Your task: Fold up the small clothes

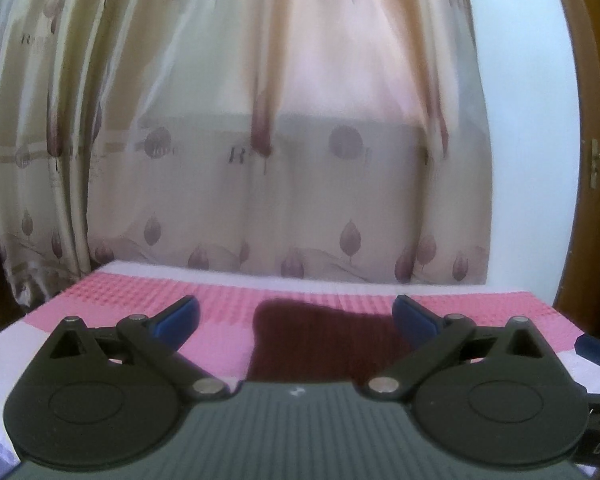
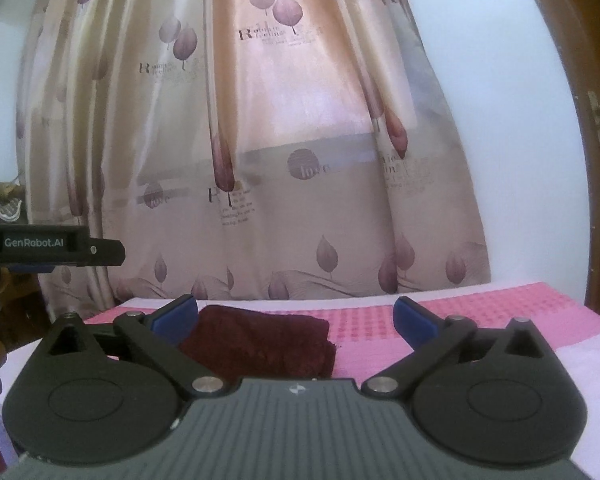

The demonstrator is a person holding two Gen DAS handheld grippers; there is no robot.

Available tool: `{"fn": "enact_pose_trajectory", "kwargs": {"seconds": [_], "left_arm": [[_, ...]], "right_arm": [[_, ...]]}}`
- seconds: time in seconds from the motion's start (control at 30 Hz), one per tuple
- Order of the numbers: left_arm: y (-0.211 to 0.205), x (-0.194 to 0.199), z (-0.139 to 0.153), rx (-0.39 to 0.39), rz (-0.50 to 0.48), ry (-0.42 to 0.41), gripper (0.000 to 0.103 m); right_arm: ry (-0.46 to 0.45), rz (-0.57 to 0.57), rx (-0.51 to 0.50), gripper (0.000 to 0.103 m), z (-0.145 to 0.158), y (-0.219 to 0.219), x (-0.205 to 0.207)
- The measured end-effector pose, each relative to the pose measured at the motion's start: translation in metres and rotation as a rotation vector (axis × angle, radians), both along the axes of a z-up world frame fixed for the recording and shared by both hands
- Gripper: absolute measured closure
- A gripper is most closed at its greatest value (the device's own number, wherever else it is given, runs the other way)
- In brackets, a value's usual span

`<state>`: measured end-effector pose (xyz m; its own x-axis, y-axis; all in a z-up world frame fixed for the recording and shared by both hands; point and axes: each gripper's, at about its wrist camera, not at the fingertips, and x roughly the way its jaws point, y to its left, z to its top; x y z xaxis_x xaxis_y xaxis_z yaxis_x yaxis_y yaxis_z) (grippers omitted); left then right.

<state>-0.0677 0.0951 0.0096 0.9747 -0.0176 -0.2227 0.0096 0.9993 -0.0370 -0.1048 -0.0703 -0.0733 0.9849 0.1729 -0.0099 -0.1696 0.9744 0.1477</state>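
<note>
Maroon cloth (image 2: 260,344), folded into a thick, fuzzy rectangle, lies flat on the pink-and-white checked cover (image 2: 480,320) of the bed. In the right wrist view its long axis runs across the picture, side to side, with the folded edge on its right side; in the left wrist view the cloth (image 1: 324,344) looks more squarish and its lengthwise direction is hard to tell.

Right tongs (image 2: 296,316) stand spread as wide as they go, blue pads (image 2: 176,318) far apart, holding nothing and touching nothing. The cloth lies just ahead of them and below, toward their left finger, part of it hidden behind that finger; the right finger has only bed cover in front of it.

Left tongs (image 1: 296,316) are likewise wide open and empty, blue pads (image 1: 414,318) clear of the fabric. The cloth sits straight ahead between the two fingers, a little nearer the right one, its near edge hidden by the tongs' body.

A leaf-printed curtain (image 2: 260,140) hangs behind the bed.
</note>
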Motion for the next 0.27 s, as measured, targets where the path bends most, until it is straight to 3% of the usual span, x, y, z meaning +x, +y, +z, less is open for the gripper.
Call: {"fn": "enact_pose_trajectory", "kwargs": {"seconds": [0.27], "left_arm": [[-0.003, 0.004, -0.015, 0.029, 0.015, 0.006, 0.000]], "right_arm": [[0.058, -0.032, -0.017, 0.000, -0.006, 0.005, 0.008]]}}
